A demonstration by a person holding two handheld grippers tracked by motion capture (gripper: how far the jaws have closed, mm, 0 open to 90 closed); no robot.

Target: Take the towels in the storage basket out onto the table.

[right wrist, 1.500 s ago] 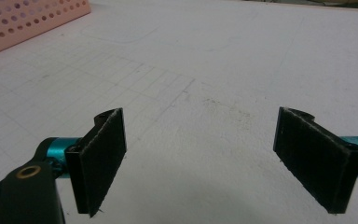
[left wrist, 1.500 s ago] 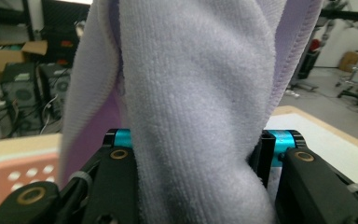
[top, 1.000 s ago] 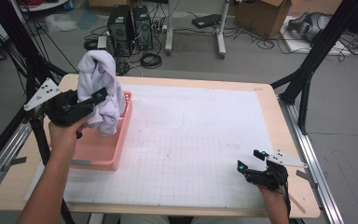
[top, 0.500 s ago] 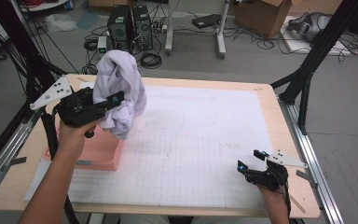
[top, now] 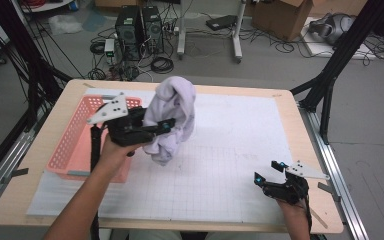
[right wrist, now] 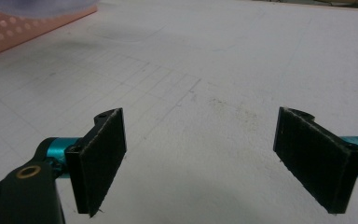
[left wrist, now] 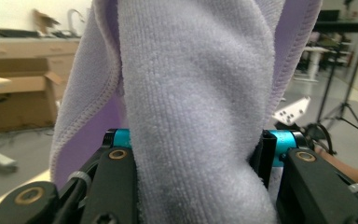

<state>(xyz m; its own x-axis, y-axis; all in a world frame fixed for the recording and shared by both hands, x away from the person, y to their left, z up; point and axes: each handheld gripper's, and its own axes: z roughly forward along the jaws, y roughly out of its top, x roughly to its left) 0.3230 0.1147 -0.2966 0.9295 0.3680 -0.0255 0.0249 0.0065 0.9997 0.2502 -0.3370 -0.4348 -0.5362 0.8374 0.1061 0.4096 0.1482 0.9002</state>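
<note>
The left gripper clamps a lavender towel just beside the pink basket. The right gripper rests wide apart, empty, well away from the basket.

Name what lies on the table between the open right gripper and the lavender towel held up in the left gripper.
Nothing: in the high view only bare white gridded mat separates the right gripper from the towel in the left gripper.

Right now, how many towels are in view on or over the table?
1. A pale purple towel hangs bunched in the left gripper, lifted beside the pink basket. More could lie hidden in the basket behind the hand.
</note>
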